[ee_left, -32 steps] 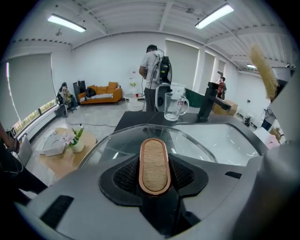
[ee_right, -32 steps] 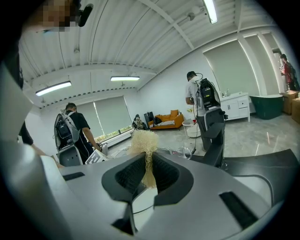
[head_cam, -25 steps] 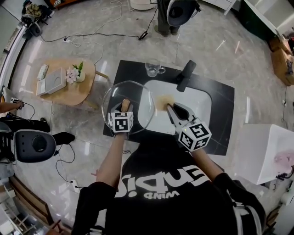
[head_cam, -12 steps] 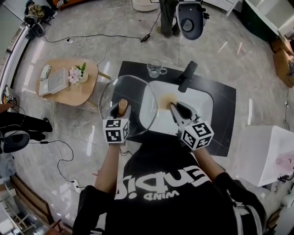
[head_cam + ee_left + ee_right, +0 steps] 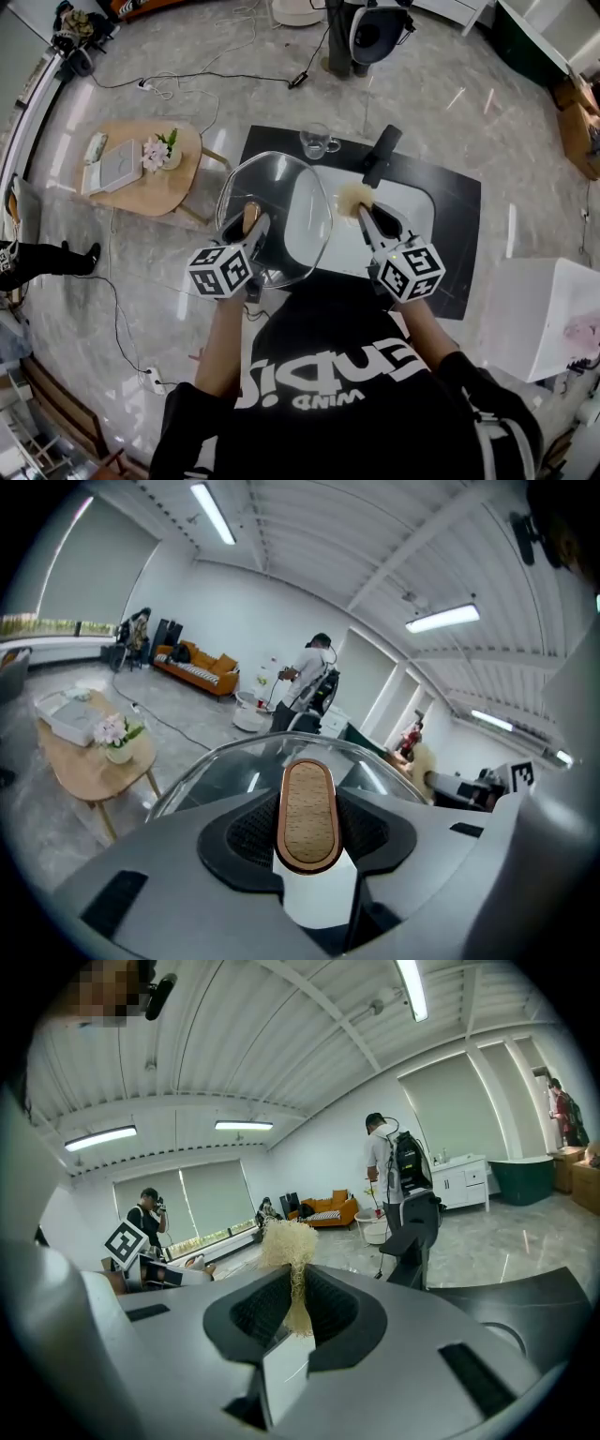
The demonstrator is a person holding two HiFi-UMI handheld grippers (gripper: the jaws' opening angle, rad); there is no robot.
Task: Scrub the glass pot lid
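Seen from above, a person stands at a white sink (image 5: pixel 412 214) set in a black counter (image 5: pixel 455 246), with a gripper in each hand. The left gripper (image 5: pixel 251 234) is clamped on the wooden handle (image 5: pixel 250 216) of the glass lid (image 5: pixel 295 211), holding the lid tilted up on edge over the sink's left side. The right gripper (image 5: pixel 366 214) pinches a pale fibre scrubber (image 5: pixel 353 196), whose tuft sits just beside the lid's right rim, near the black tap (image 5: pixel 380 155). A glass mug (image 5: pixel 317 141) stands on the counter beyond.
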